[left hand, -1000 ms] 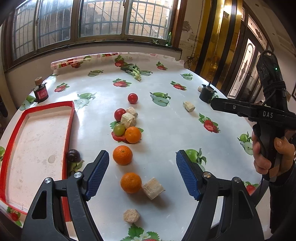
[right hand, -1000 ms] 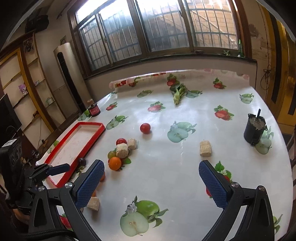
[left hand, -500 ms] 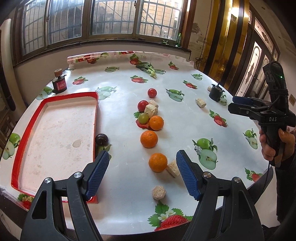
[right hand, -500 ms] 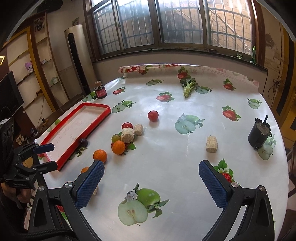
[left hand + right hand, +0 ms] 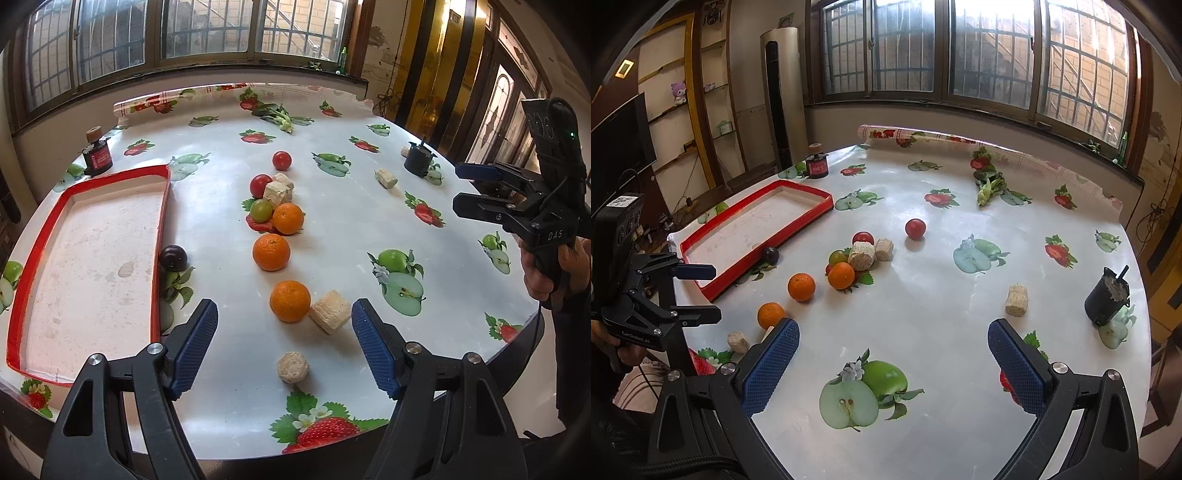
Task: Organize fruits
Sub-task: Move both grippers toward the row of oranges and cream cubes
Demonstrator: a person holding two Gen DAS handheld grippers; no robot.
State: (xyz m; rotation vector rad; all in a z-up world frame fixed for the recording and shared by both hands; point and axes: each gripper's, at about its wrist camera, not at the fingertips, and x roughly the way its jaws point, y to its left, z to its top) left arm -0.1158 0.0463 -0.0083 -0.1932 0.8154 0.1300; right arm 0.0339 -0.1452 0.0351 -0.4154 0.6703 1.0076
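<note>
Three oranges lie in a line down the table's middle, with a green fruit and two red tomatoes beyond them. A dark plum rests against the outer right rim of the red tray, whose inside holds nothing. My left gripper hangs open just short of the nearest orange. My right gripper is open over a printed apple, nothing between its fingers; the nearest orange lies to its left.
Several beige blocks lie among the fruits, one touching the nearest orange. A black cup stands at the right edge, a small jar behind the tray, leafy greens at the far side. The table's front edge is close below both grippers.
Both views have drawn back from the table, and the right wrist view has rolled. The fruits lie where they were. Both grippers stay open.
</note>
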